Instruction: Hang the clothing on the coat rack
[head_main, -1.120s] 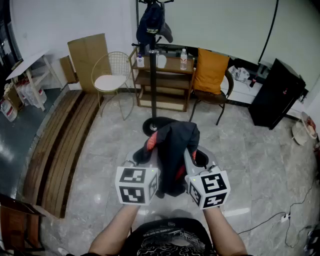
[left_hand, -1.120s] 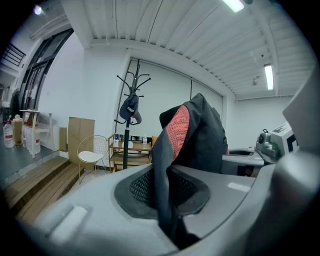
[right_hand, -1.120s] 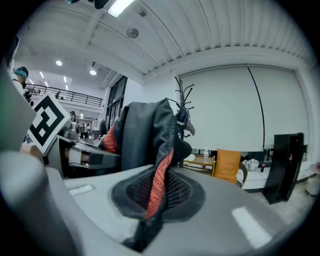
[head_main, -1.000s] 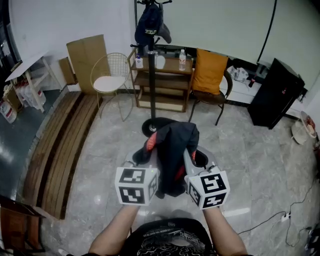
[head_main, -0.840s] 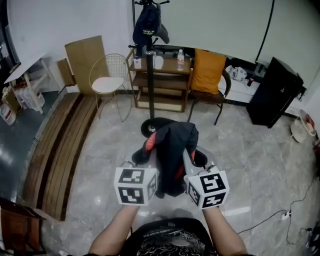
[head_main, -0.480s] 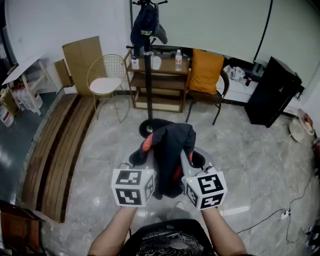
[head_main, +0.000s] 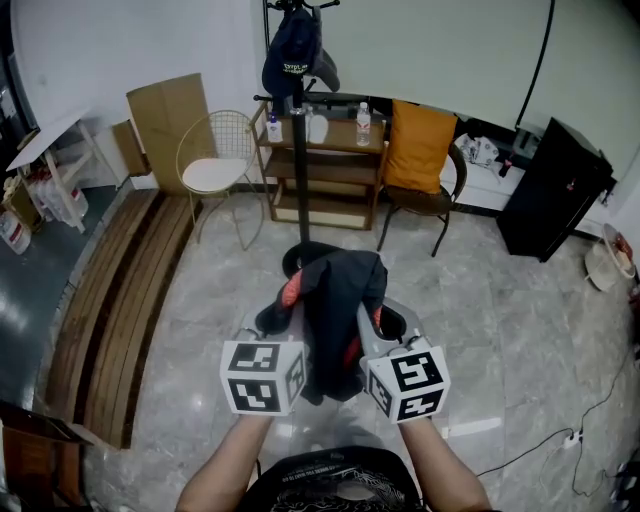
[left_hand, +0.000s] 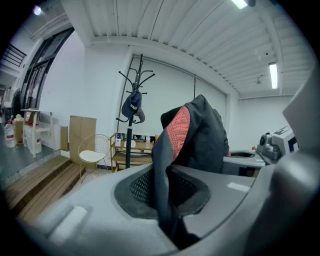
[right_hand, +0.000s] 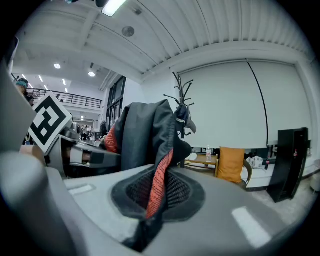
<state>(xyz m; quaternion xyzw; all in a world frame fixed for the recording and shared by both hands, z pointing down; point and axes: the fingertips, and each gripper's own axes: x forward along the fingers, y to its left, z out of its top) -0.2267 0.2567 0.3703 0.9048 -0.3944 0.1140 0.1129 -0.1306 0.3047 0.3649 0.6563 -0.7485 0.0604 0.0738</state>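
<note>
A dark jacket with a red mesh lining (head_main: 335, 310) hangs bunched between my two grippers in front of me. My left gripper (head_main: 290, 318) is shut on one fold of the jacket (left_hand: 197, 135), which is pinched between its pads. The right gripper (head_main: 372, 318) is shut on another fold (right_hand: 145, 140), where the red lining shows. The black coat rack (head_main: 298, 130) stands ahead on a round base, with a dark cap (head_main: 295, 50) on its top hooks. It also shows as the coat rack (left_hand: 131, 115) and the coat rack (right_hand: 181, 107) in both gripper views.
Behind the rack is a wooden shelf (head_main: 325, 165) with bottles. A wire chair with a white seat (head_main: 220, 165) stands left, a chair with an orange cushion (head_main: 420, 150) right. Cardboard (head_main: 165, 115) leans on the wall, a black cabinet (head_main: 555, 190) sits far right, wooden steps (head_main: 120, 300) run along the left.
Both grippers with the jacket have shifted slightly forward toward the coat rack and a little left in the head view. The grips have not altered.
</note>
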